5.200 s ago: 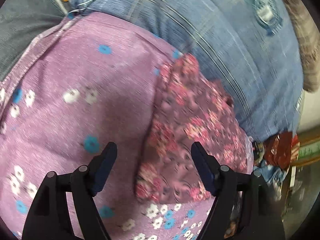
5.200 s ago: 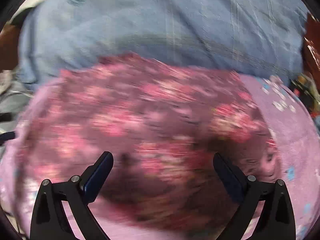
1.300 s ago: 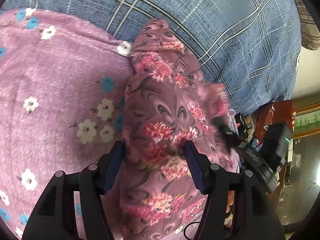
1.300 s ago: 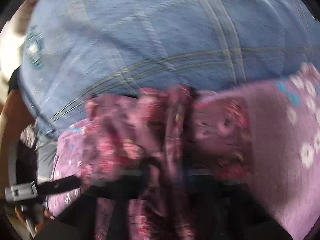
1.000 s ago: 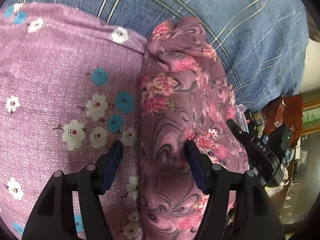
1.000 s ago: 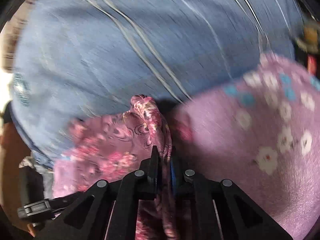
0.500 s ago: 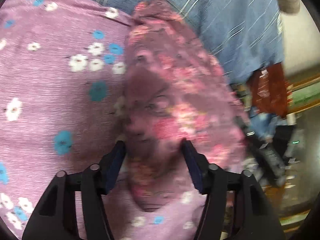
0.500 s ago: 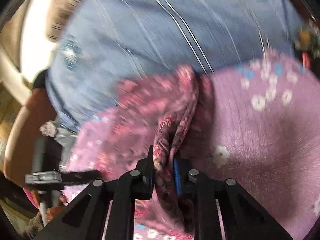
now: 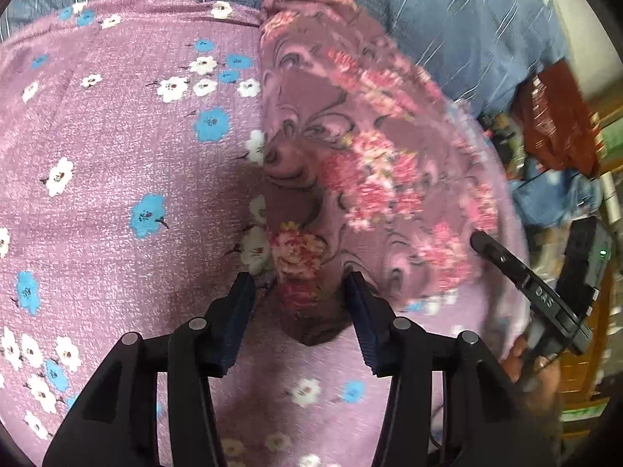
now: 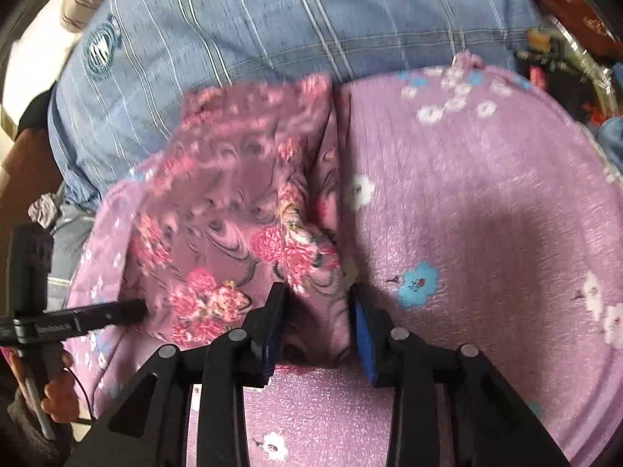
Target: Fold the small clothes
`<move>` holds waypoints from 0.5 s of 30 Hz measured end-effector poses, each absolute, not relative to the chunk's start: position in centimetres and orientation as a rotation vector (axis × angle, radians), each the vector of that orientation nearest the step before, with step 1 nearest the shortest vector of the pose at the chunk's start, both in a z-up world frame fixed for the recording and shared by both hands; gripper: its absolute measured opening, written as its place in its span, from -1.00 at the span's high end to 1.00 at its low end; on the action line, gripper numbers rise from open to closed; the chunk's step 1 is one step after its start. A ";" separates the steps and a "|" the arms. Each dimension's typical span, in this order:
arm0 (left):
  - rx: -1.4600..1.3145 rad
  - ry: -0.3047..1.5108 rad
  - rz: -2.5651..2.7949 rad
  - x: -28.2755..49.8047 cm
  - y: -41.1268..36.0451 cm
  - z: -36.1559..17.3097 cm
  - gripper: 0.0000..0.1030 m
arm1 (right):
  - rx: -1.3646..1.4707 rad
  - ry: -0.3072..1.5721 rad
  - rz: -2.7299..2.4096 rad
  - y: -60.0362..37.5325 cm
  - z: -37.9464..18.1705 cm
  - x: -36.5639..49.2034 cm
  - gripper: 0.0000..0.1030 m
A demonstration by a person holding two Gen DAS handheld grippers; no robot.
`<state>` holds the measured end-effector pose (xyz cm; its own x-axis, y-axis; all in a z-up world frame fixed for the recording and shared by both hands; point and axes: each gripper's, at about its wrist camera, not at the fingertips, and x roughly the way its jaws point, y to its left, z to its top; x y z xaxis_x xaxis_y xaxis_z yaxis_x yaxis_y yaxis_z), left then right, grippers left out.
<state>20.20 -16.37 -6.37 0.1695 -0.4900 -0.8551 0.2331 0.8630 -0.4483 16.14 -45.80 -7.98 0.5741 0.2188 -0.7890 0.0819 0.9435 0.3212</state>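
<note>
A small mauve garment with pink roses (image 9: 350,148) lies folded on a lilac sheet with white and blue flowers (image 9: 117,136). My left gripper (image 9: 300,292) is open, its jaws on either side of the garment's near corner. The other gripper's finger (image 9: 506,260) shows at the right of the left wrist view. In the right wrist view the same garment (image 10: 233,202) lies left of centre. My right gripper (image 10: 317,307) is open a little, its jaws straddling the garment's near fold without pinching it.
A blue plaid cloth (image 10: 253,23) covers the far side behind the lilac sheet (image 10: 486,194). Red and blue clutter (image 9: 557,124) sits past the sheet's right edge. The left gripper's finger (image 10: 97,313) and the hand holding it show at the left of the right wrist view.
My right gripper was shut on the garment's fold and has opened a little. The garment has settled flatter on the sheet. My left gripper stayed open and pulled back slightly.
</note>
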 end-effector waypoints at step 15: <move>-0.204 1.232 -0.438 33.4 -20.1 -3.8 -0.13 | 0.572 0.997 0.101 -48.2 -7.1 31.9 0.13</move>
<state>33.38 -20.13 -3.81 0.2632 -0.4290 -0.8641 0.2127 0.8994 -0.3818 31.92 -48.16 -7.09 0.5515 0.3349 -0.7640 0.1745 0.8493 0.4983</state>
